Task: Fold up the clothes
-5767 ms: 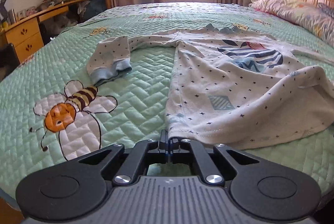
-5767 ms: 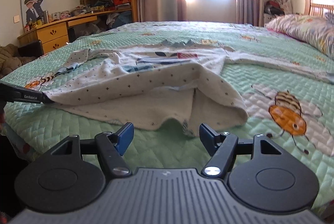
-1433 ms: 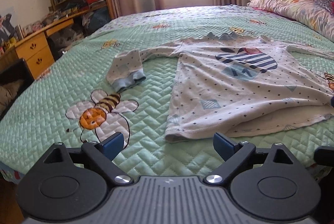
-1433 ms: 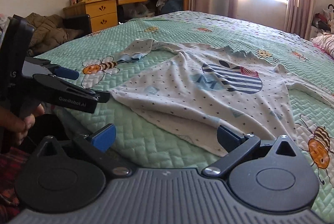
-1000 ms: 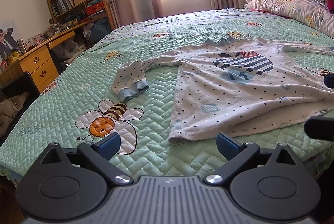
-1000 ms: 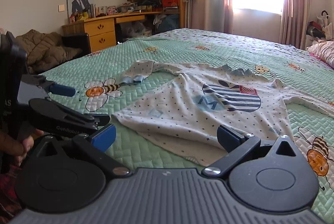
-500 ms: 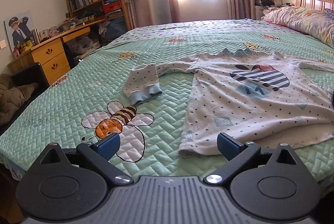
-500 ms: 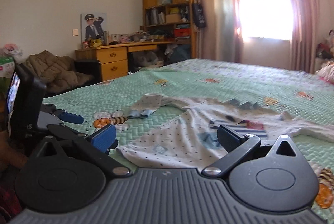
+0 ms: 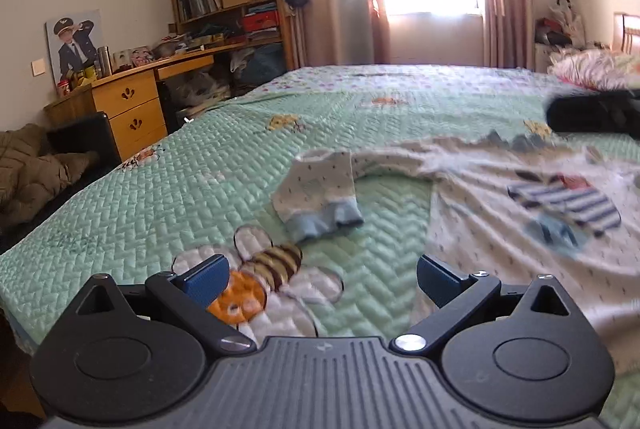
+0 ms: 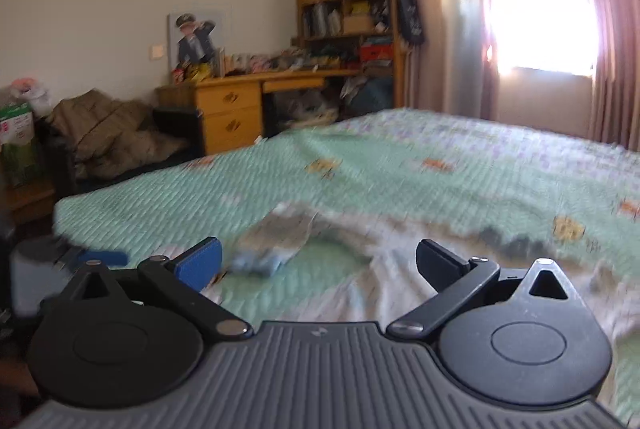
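Right gripper (image 10: 318,265) with jaws spread wide above green quilted bedspread (image 10: 400,169), blurred white shirt (image 10: 400,269) with blue-cuffed sleeve (image 10: 276,241), wooden desk (image 10: 240,105) behind

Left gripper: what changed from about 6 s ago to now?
The left gripper let go of the shirt hem: its jaws were shut on it, now they stand open and empty, lifted back above the bedspread. The right gripper was open throughout and has swung left. The shirt lies spread out, sleeve cuff still folded over.

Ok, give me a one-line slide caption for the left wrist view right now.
Open left gripper above the bee-print quilt, facing the shirt's folded-back sleeve cuff; shirt spread flat.
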Available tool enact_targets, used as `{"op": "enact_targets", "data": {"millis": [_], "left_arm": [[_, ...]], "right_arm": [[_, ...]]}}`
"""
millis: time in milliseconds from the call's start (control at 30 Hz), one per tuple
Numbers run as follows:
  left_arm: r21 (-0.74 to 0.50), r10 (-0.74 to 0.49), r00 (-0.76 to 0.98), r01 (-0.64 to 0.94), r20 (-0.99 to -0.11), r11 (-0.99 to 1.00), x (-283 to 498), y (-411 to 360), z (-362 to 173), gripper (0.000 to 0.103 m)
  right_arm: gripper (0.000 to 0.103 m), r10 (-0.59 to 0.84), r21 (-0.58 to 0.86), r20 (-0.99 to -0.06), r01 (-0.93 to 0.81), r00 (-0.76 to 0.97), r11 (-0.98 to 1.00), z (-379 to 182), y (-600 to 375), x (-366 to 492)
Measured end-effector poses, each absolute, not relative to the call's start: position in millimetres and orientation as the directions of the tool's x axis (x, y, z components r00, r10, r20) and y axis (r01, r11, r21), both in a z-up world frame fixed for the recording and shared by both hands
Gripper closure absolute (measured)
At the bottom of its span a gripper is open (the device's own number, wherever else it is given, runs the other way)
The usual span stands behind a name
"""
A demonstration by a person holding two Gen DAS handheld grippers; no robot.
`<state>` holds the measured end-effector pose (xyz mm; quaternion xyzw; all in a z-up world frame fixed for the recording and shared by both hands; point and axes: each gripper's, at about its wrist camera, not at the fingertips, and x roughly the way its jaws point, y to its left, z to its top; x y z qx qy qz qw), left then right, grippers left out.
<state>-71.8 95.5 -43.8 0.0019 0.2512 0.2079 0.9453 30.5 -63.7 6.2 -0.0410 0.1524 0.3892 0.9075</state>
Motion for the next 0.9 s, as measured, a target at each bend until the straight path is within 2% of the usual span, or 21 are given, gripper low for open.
{"op": "enact_targets", "data": {"millis": [33, 100, 133, 200, 367, 467, 533, 667, 767, 900], "left_arm": [[0.099, 0.395, 0.788, -0.398, -0.472, 0.912, -67.3, 97.1, -41.1, 0.002], [0.093, 0.393, 0.790, -0.399, -0.471, 0.912, -63.0, 96.9, -35.8, 0.002], [0.099, 0.385, 0.799, -0.384, -0.462, 0.918, -64.7, 95.1, -35.5, 0.002], [0.127, 0.366, 0.819, -0.346, -0.443, 0.930, -71.7, 90.4, -39.5, 0.001], [0.208, 0.322, 0.821, -0.251, -0.472, 0.945, -81.4, 78.4, -67.4, 0.001], [0.249, 0.272, 0.845, -0.171, -0.461, 0.953, -89.0, 62.6, -73.5, 0.002], [0.325, 0.254, 0.868, -0.115, -0.427, 0.939, -96.7, 44.3, -74.8, 0.001], [0.481, 0.241, 0.894, -0.033, -0.378, 0.876, -109.9, 11.5, -83.2, 0.001], [0.509, 0.201, 0.895, 0.033, -0.398, 0.860, -114.5, -0.5, -87.8, 0.002], [0.537, 0.190, 0.881, 0.083, -0.433, 0.839, -112.2, -6.9, -92.8, 0.009]], "right_arm": [[0.000, 0.685, 0.051, -0.317, -0.710, 0.656, 0.703, 9.0, -59.6, 41.2], [0.001, 0.649, 0.104, -0.401, -0.672, 0.646, 0.733, 11.9, -56.3, 60.0], [0.006, 0.636, 0.142, -0.437, -0.649, 0.637, 0.747, 14.1, -56.5, 65.4], [0.006, 0.682, 0.181, -0.375, -0.672, 0.628, 0.718, 19.2, -68.0, 47.4], [0.000, 0.659, 0.084, -0.146, -0.655, 0.738, 0.751, -1.1, -103.6, -40.3], [0.000, 0.600, 0.151, -0.197, -0.581, 0.775, 0.800, -18.8, -125.6, -49.0], [0.000, 0.563, 0.226, -0.243, -0.519, 0.790, 0.825, -27.9, -141.3, -47.2], [0.000, 0.501, 0.329, -0.268, -0.410, 0.823, 0.851, -39.5, -166.9, -48.1], [0.000, 0.486, 0.345, -0.285, -0.385, 0.826, 0.856, -46.3, -175.3, -46.4], [0.000, 0.478, 0.338, -0.326, -0.372, 0.816, 0.865, -56.0, -169.9, -50.0]]}}
